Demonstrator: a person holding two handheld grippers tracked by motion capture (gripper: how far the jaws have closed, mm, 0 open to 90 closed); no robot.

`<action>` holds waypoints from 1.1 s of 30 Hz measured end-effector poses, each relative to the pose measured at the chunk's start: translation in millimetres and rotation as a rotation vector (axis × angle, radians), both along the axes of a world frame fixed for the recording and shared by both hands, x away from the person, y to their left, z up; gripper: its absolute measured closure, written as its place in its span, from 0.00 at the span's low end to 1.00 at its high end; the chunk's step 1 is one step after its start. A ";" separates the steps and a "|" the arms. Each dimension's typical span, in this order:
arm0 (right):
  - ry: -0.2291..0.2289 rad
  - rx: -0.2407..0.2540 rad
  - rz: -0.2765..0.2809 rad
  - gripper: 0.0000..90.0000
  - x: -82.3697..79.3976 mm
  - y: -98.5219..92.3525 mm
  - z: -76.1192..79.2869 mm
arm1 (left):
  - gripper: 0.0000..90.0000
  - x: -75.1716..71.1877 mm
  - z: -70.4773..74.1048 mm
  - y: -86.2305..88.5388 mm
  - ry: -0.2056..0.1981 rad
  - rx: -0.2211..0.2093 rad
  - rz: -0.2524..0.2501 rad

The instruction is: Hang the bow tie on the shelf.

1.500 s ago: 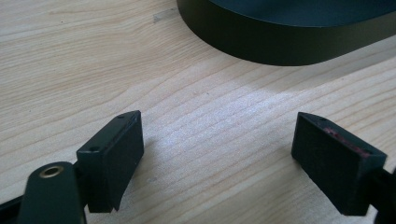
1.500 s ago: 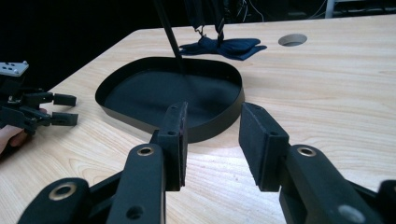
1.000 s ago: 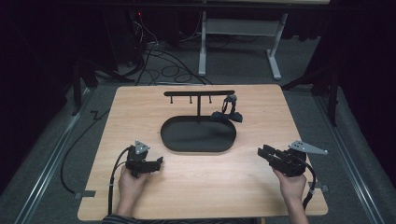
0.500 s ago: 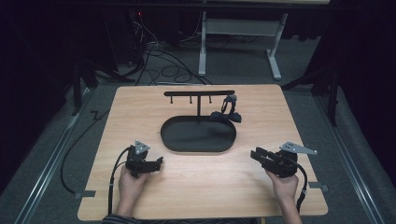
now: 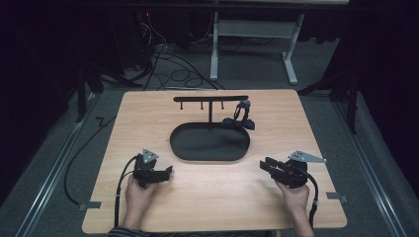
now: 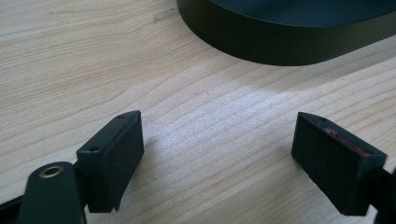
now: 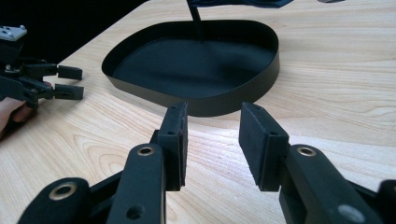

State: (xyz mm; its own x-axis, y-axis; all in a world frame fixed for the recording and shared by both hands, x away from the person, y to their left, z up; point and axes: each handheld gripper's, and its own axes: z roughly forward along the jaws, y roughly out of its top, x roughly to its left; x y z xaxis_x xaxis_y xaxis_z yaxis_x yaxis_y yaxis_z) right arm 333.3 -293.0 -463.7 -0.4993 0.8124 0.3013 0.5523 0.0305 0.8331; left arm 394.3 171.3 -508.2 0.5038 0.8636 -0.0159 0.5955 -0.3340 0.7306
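A black oval tray [image 5: 183,148] lies mid-table, and a thin T-shaped rack [image 5: 210,98] rises from its far side. A dark strap-like item [image 5: 241,117] hangs at the rack's right end and reaches down to the table. My left gripper [image 5: 167,173] rests near the tray's front left corner; its jaws stand wide open over bare wood [image 6: 219,140], with the tray wall [image 6: 280,46] just ahead. My right gripper [image 5: 265,165] sits at the tray's front right. Its jaws [image 7: 215,126] are partly open and empty, and they point at the tray [image 7: 196,100].
The wooden table [image 5: 207,197] ends close behind both hands. In the right gripper view the left gripper [image 7: 70,81] shows far off at the left. Cables and a white desk frame [image 5: 215,49] lie on the floor beyond the far edge.
My right gripper has slid left, closer to the tray's front right corner. The left gripper and the tray have stayed put.
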 end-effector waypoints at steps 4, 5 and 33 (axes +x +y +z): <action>0.012 -0.002 0.006 0.71 3.7 4.7 -4.1 | 0.19 0.0 0.0 0.0 0.000 0.000 0.000; 0.013 -0.006 0.010 0.71 4.9 6.2 -5.0 | 0.19 0.0 0.0 0.0 0.000 0.000 0.000; 0.050 -0.101 0.021 0.72 21.3 29.6 -24.0 | 0.19 0.0 0.0 0.0 0.000 0.001 0.000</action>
State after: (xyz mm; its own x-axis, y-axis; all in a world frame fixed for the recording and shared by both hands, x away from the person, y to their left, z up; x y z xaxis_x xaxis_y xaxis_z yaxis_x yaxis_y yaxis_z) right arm 354.5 -263.4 -487.7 -0.5028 0.8293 0.2438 0.5917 0.1247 0.7964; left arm 394.3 171.3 -508.2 0.5037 0.8638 -0.0154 0.5959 -0.3344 0.7301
